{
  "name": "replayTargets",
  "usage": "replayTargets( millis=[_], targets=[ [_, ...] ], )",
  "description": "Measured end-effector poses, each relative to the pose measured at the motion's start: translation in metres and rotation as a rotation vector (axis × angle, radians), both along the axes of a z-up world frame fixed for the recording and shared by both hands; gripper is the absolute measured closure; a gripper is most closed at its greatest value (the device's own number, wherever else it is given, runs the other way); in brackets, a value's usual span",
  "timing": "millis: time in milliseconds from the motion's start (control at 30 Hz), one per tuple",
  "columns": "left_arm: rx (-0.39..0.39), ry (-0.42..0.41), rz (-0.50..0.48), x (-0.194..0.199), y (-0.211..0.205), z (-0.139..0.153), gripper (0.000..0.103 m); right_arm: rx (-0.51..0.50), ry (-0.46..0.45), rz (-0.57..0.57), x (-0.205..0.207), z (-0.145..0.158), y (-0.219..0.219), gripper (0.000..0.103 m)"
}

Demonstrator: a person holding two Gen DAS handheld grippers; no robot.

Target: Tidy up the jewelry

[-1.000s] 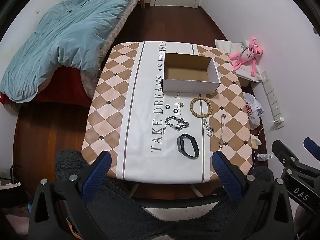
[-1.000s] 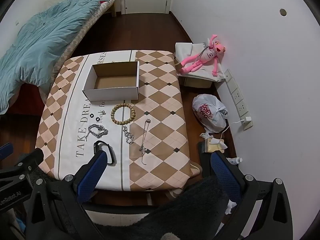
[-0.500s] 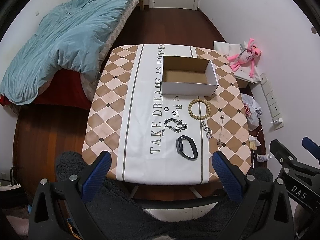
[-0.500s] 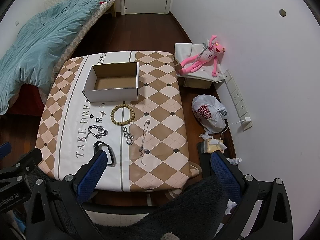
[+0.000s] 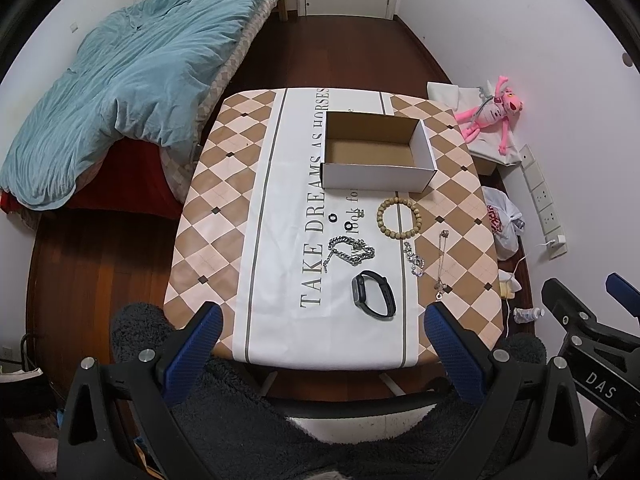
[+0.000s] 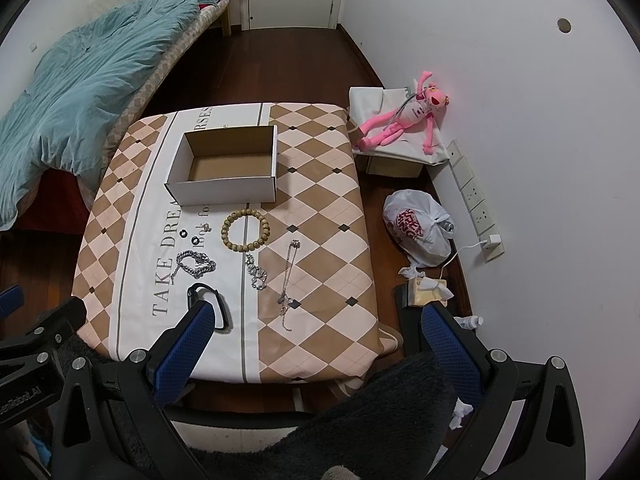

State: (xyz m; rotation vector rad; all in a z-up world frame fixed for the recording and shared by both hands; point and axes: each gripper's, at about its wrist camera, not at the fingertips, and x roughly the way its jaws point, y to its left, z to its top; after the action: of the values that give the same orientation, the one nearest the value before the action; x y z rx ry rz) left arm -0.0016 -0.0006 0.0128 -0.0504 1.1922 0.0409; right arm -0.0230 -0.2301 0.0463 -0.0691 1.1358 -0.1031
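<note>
An empty white cardboard box [image 5: 378, 152] [image 6: 226, 170] stands at the far middle of the table. In front of it lie a wooden bead bracelet [image 5: 398, 218] [image 6: 245, 229], two small black rings [image 5: 340, 222] [image 6: 190, 237], a heavy silver chain [image 5: 350, 252] [image 6: 195, 263], a black smart band [image 5: 374, 294] [image 6: 212, 304], a small sparkly bracelet [image 5: 415, 259] [image 6: 256, 272] and a thin necklace [image 5: 441, 264] [image 6: 289, 276]. My left gripper [image 5: 320, 326] and right gripper [image 6: 316, 326] hover open above the near table edge, holding nothing.
The table [image 5: 224, 200] wears a diamond-patterned cloth. A bed with a blue duvet [image 5: 120, 80] is on the left. By the right wall sit a pink plush toy [image 6: 404, 120], a plastic bag [image 6: 418, 232] and a power strip [image 6: 476, 200]. Dark fleece sleeves show below both grippers.
Both grippers have pulled back and up a little, so the table looks slightly smaller and further away. Nothing on the table has moved.
</note>
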Motion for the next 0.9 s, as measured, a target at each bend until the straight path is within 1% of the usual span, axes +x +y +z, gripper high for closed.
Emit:
replayTargets(
  millis=[900],
  targets=[
    [0.0,-0.003,-0.005,0.0006,-0.0022,0.0015,0.0,-0.004,-0.003,0.001,-0.0018,0.0055,-0.0009,0.0]
  ],
)
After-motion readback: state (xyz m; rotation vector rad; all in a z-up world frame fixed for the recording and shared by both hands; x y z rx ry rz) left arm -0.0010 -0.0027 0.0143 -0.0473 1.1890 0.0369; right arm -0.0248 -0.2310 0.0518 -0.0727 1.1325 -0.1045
